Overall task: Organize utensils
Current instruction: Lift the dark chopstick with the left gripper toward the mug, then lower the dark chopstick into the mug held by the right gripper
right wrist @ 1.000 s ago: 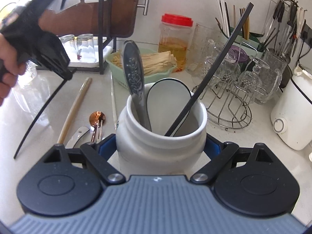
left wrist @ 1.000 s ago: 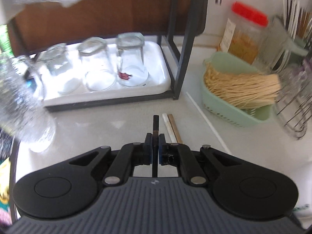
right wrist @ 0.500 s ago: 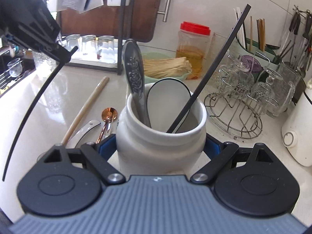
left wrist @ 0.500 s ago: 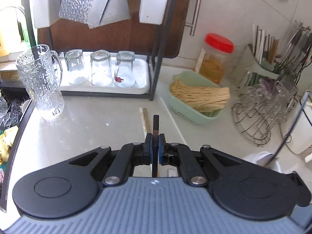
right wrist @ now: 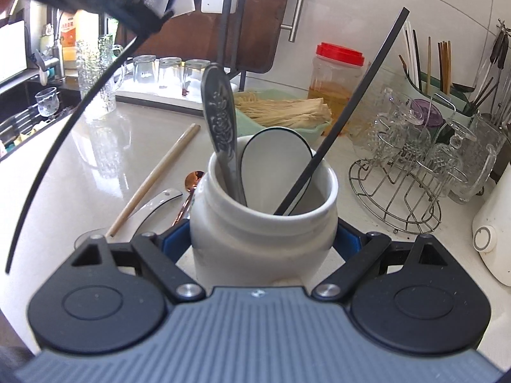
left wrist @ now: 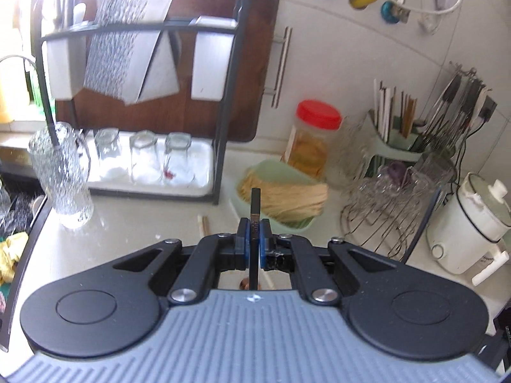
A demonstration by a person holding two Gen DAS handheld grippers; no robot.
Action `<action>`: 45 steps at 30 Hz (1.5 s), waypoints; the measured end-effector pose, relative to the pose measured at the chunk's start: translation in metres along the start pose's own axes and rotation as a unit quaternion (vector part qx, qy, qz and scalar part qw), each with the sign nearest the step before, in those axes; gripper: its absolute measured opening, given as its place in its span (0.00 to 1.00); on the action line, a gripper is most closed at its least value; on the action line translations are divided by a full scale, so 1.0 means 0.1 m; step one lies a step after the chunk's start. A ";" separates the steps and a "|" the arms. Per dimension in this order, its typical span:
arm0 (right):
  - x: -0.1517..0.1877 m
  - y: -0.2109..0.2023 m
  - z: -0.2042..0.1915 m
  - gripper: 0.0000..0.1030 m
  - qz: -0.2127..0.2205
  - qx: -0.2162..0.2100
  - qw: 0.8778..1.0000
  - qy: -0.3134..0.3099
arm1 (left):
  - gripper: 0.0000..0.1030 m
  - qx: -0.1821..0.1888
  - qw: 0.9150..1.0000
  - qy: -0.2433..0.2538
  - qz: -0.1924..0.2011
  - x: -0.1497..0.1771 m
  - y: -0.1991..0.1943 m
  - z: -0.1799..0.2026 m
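A home kitchen: pale countertop [right wrist: 105, 159], glass rack [right wrist: 396, 198], rice cooker [left wrist: 469, 229], wall-hung utensils [left wrist: 460, 102].

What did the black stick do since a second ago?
The left gripper, still shut on the black chopstick, lifted it off the counter, up toward the rack. The right gripper stayed clamped on the white jar, holding the same spoons and other chopstick.

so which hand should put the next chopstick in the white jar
Left. The left claw is already shut on a black chopstick, lifted off the counter, while the right claw is busy gripping the white jar, so it can only steady it.
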State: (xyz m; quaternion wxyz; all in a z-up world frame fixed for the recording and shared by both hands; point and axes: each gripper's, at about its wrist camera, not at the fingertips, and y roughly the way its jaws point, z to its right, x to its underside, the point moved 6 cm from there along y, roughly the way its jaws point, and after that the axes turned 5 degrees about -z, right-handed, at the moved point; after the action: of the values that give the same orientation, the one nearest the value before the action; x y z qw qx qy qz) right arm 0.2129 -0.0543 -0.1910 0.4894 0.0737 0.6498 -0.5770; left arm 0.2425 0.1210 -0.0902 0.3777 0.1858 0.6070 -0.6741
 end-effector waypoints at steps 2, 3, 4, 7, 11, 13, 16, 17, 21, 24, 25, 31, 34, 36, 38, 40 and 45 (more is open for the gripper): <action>0.00 0.00 0.01 0.90 0.000 -0.001 1.000 0.000 | 0.06 0.005 1.000 0.005 0.007 -0.06 -0.04 0.06; 0.01 0.00 0.01 0.90 0.000 -0.001 1.000 0.000 | 0.06 0.008 1.000 0.007 0.011 -0.10 -0.06 0.10; 0.01 0.00 0.01 0.90 0.001 -0.001 1.000 0.001 | 0.06 0.011 1.000 0.011 0.015 -0.13 -0.08 0.13; 0.01 -0.01 0.01 0.90 0.000 0.000 1.000 0.000 | 0.06 0.024 0.999 0.015 0.021 -0.23 -0.14 0.23; 0.01 0.00 0.01 0.90 -0.001 0.000 1.000 0.001 | 0.06 0.039 0.998 0.022 0.039 -0.41 -0.23 0.36; 0.01 0.00 0.01 0.90 -0.001 0.000 1.000 0.001 | 0.06 0.049 0.997 0.024 0.049 -0.51 -0.29 0.42; 0.00 0.00 0.01 0.90 -0.001 0.000 1.000 0.003 | 0.06 0.063 0.995 0.030 0.068 -0.66 -0.38 0.52; 0.00 0.00 0.01 0.90 -0.001 0.001 1.000 0.004 | 0.06 0.069 0.994 0.031 0.075 -0.71 -0.41 0.56; 0.00 0.00 0.00 0.90 0.000 0.004 1.000 0.006 | 0.06 0.096 0.990 0.031 0.093 -0.86 -0.46 0.73; 0.00 0.00 0.00 0.90 -0.001 0.006 1.000 0.010 | 0.06 0.107 0.988 0.040 0.106 -0.92 -0.46 0.88; 0.01 0.00 0.00 0.90 -0.001 0.006 1.000 0.011 | 0.06 0.109 0.987 0.044 0.108 -0.93 -0.45 0.94; 0.03 -0.02 -0.01 0.90 0.004 0.007 1.000 0.013 | 0.06 0.112 0.984 0.049 0.129 -0.88 -0.33 1.14; 0.03 -0.02 0.00 0.90 0.005 0.007 1.000 0.013 | 0.06 0.117 0.984 0.051 0.128 -0.82 -0.24 1.19; 0.03 -0.03 0.00 0.90 0.007 0.006 1.000 0.013 | 0.06 0.116 0.983 0.055 0.128 -0.77 -0.19 1.22; 0.04 -0.03 0.01 0.90 0.008 0.006 1.000 0.014 | 0.06 0.110 0.984 0.046 0.134 -0.73 -0.15 1.23; 0.04 -0.03 0.01 0.90 0.008 0.003 1.000 0.020 | 0.06 0.108 0.984 0.037 0.134 -0.69 -0.09 1.22; 0.05 -0.03 0.03 0.90 0.010 0.000 1.000 0.028 | 0.06 0.103 0.986 0.046 0.123 -0.58 0.02 1.26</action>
State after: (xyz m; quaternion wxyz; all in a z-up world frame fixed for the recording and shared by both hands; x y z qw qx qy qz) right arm 0.2100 -0.0602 -0.1924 0.4766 0.0964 0.6626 -0.5697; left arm 0.3074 0.0165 -0.0261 0.4079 0.3275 0.5239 -0.6722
